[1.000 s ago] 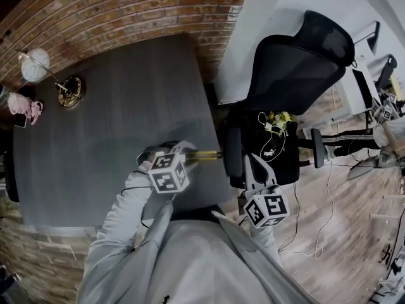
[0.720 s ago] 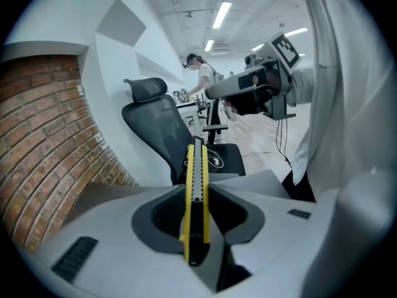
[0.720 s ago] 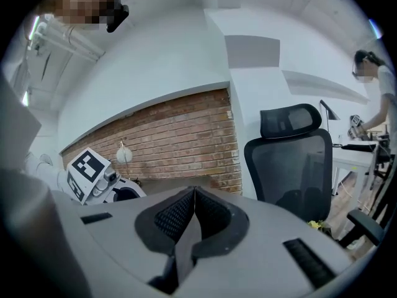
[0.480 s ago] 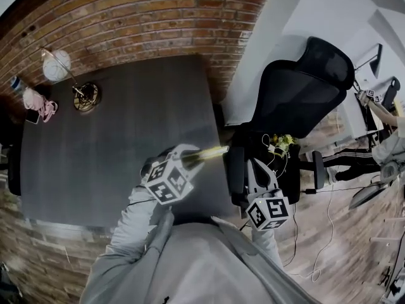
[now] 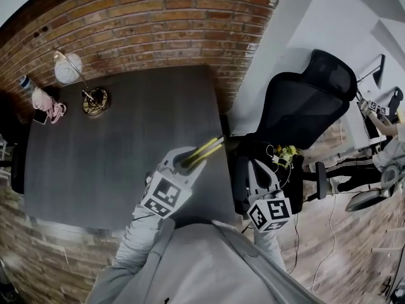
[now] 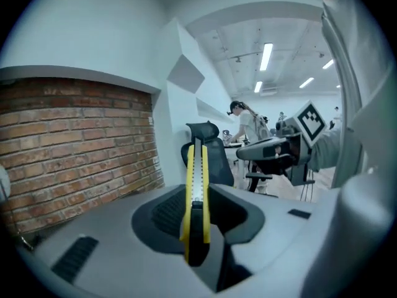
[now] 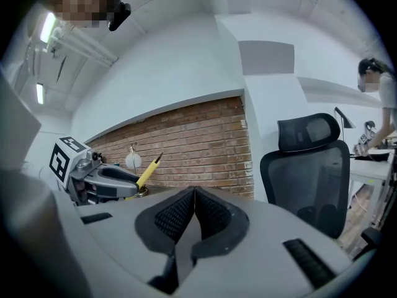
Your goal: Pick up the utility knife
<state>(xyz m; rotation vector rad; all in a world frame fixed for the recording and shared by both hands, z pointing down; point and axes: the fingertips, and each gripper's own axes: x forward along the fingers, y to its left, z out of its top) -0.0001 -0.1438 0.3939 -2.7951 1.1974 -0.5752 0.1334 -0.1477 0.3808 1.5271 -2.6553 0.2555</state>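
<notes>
Over dark table point(image 5: 120, 151), left tool point(image 5: 188, 159) clamps slim yellow-black utility knife point(image 6: 196, 191).

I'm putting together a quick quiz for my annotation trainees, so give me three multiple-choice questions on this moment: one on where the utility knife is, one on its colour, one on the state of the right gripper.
1. Where is the utility knife?
A) between the right gripper's jaws
B) between the left gripper's jaws
C) in neither gripper

2. What colour is the knife's body?
A) yellow
B) red
C) blue

3. How do the right gripper's jaws stand?
A) together, nothing between them
B) clamped on the knife
C) wide apart

Answers: 1 B, the left gripper view shows its jaws clamped on it; 2 A, its sides are yellow; 3 A, the right gripper view shows the jaws meeting, empty.
</notes>
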